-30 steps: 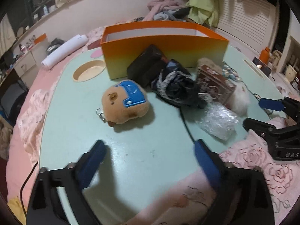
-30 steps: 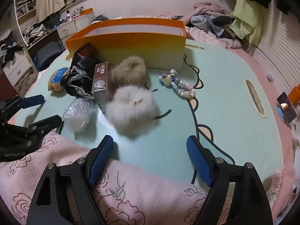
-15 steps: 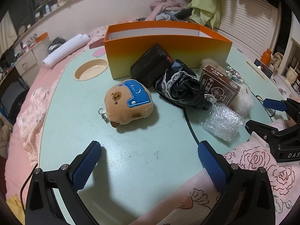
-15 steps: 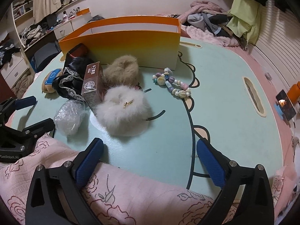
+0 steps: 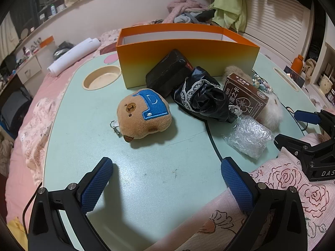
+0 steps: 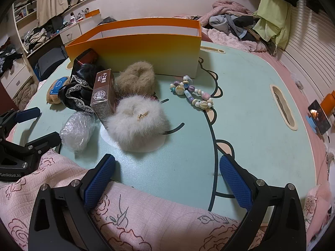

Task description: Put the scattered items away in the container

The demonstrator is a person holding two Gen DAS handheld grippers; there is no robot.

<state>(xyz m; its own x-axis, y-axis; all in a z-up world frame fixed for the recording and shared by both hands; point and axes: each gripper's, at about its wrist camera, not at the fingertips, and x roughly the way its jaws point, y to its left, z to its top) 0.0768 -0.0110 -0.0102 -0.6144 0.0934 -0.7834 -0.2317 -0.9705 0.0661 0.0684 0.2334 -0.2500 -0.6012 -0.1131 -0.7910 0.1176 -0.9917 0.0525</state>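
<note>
My left gripper (image 5: 166, 179) low over the pale green table (image 5: 146, 167), jaws spread and empty, brown capybara plush (image 5: 143, 118) just ahead, my right gripper (image 6: 167, 176) likewise agape, white fluffy hair clip (image 6: 139, 122) ahead, orange open cardboard box (image 6: 144, 48) beyond.

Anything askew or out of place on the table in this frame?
The black pouch leans tilted against the orange box wall instead of lying flat; the brown card box sits propped on the fluffy scrunchies. Nothing spilled or damaged.

Orange box (image 5: 188, 62) interior unseen, tan fluffy scrunchie (image 5: 231, 69) mostly behind brown card box (image 5: 245, 96)
</note>
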